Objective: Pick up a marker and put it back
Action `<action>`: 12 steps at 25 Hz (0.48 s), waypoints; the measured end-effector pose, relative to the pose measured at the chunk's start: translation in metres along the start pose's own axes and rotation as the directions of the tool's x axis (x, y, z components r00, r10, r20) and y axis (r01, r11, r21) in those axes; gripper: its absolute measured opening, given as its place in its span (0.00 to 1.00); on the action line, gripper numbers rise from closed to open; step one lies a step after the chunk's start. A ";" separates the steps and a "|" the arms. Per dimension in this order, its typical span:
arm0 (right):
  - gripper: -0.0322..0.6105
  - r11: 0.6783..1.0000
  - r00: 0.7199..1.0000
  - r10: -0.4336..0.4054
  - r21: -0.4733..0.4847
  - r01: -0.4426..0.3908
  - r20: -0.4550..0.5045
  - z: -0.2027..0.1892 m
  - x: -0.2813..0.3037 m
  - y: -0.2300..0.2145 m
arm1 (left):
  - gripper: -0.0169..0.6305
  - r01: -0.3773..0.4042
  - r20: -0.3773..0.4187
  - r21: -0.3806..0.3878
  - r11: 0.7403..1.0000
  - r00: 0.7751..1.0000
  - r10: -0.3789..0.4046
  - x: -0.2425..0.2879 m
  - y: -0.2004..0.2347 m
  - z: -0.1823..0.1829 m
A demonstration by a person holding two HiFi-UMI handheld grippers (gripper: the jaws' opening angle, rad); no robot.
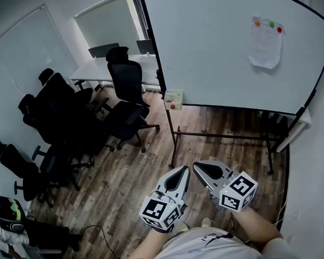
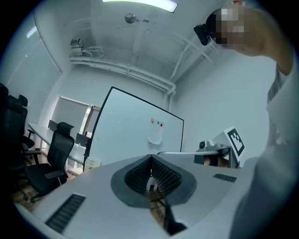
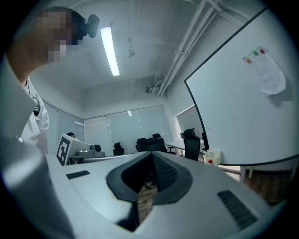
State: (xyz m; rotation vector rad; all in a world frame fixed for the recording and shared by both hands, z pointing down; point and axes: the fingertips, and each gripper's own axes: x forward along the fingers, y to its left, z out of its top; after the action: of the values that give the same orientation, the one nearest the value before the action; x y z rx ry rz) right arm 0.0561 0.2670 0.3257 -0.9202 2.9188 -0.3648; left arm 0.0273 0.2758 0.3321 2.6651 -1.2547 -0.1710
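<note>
Marker: none distinguishable; probably in the small box [image 1: 173, 99] at the whiteboard [image 1: 217, 48] corner, well apart from both tongs. Left tongs [image 1: 182, 171] and right tongs [image 1: 199, 167]: closed, empty. Expected light, rigid, smooth-barrelled; grasp crosswise at mid-barrel.

I could read no word or number anywhere. The sheet of paper [image 1: 265, 44] on the whiteboard [image 1: 212, 54] carried print too faint and small to make out. The cubes on my left hand-held gripper [image 1: 181, 172] and my right hand-held gripper [image 1: 200, 166] bore only black-and-white square patterns, no letters. A small mark on my shirt [image 1: 209, 238] was too blurred to read.
</note>
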 end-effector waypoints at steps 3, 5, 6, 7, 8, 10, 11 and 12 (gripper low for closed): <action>0.07 1.000 1.000 0.005 -0.021 -0.005 -0.008 0.000 0.002 0.003 | 0.04 -0.003 0.000 0.004 1.000 1.000 0.003 -0.003 0.003 0.001; 0.07 1.000 1.000 0.006 -0.028 -0.006 -0.009 0.000 0.003 0.004 | 0.04 -0.006 0.003 0.003 1.000 1.000 0.006 -0.006 0.006 0.001; 0.07 0.999 1.000 0.008 -0.031 -0.008 -0.007 0.000 0.005 0.006 | 0.04 -0.008 0.004 0.001 1.000 1.000 0.008 -0.007 0.008 0.001; 0.07 0.999 1.000 0.012 -0.033 -0.012 -0.003 0.000 0.006 0.008 | 0.04 -0.009 0.004 -0.003 1.000 1.000 0.009 -0.009 0.010 0.001; 0.07 0.999 1.000 0.016 -0.035 -0.016 0.002 0.000 0.008 0.011 | 0.04 -0.008 0.005 -0.006 1.000 1.000 0.008 -0.011 0.011 0.001; 0.07 0.999 1.000 0.022 -0.040 -0.022 0.004 0.000 0.013 0.018 | 0.04 -0.004 0.010 -0.005 1.000 1.000 0.004 -0.015 0.013 0.002; 0.07 0.999 1.000 0.024 -0.044 -0.024 0.001 -0.001 0.016 0.021 | 0.04 -0.003 0.014 -0.004 1.000 1.000 0.003 -0.017 0.015 0.002; 0.07 0.999 1.000 0.026 -0.047 -0.026 -0.004 -0.003 0.020 0.024 | 0.04 -0.004 0.016 -0.003 1.000 1.000 0.004 -0.020 0.018 0.002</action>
State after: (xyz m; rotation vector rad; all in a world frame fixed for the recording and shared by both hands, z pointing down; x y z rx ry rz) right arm 0.0264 0.2754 0.3229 -0.8875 2.9510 -0.2974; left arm 0.0008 0.2804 0.3345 2.6635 -1.2640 -0.1933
